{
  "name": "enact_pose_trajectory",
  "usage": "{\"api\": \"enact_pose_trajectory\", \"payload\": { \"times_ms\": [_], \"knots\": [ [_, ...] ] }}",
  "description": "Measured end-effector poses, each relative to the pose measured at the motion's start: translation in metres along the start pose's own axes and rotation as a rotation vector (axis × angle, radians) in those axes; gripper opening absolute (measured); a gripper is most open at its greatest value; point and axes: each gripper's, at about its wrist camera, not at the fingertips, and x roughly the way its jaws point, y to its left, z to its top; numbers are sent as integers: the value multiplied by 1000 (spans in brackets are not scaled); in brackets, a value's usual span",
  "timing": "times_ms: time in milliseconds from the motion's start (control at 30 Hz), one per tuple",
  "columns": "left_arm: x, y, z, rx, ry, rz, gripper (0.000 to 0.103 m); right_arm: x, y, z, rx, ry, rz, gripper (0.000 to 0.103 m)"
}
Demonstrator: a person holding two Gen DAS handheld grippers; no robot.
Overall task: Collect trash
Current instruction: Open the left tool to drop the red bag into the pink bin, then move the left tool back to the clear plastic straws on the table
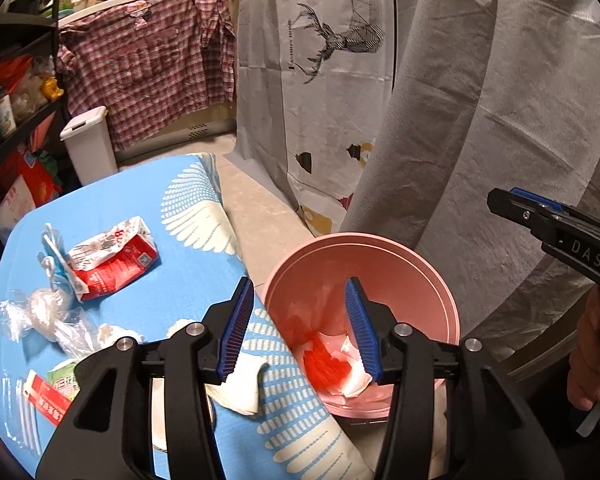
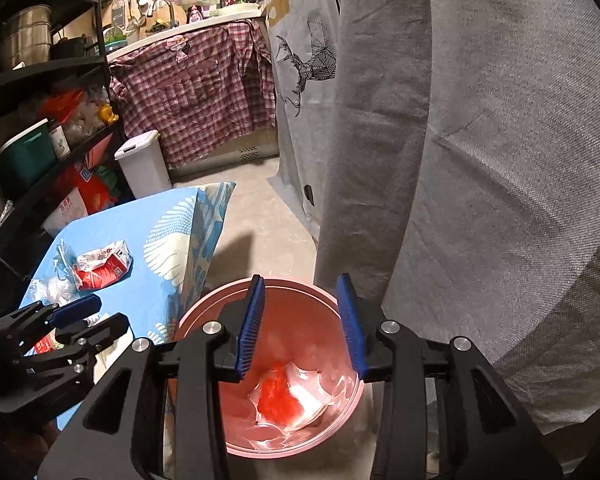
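A pink bin (image 1: 420,264) stands on the floor beside the blue-clothed table (image 1: 140,208); it holds red and white wrappers (image 1: 332,368). My left gripper (image 1: 300,332) is open and empty, between the table edge and the bin. My right gripper (image 2: 300,324) is open and empty, straight above the bin (image 2: 204,316) and its wrappers (image 2: 280,400). On the table lie a crushed red-white carton (image 1: 112,260), a clear plastic wrap (image 1: 40,312), a white tissue (image 1: 240,388) and a red-white packet (image 1: 48,400). The carton also shows in the right wrist view (image 2: 100,268).
A white lidded bin (image 1: 88,144) stands behind the table. Dark shelves (image 2: 40,100) full of goods line the left. Grey cloth covers (image 1: 480,100) hang at the right, close to the pink bin. Beige floor (image 1: 260,216) lies between.
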Motion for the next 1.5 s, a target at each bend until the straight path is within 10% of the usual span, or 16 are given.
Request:
{"api": "enact_pose_trajectory", "payload": {
  "times_ms": [1067,1500],
  "knots": [
    [-120,126,-30,-175,-138,149,32,-25,58,-8,-133,-120,68,38],
    [-165,223,-52,-383,-165,262,25,-12,110,-17,-206,-59,224,34]
  ]
}}
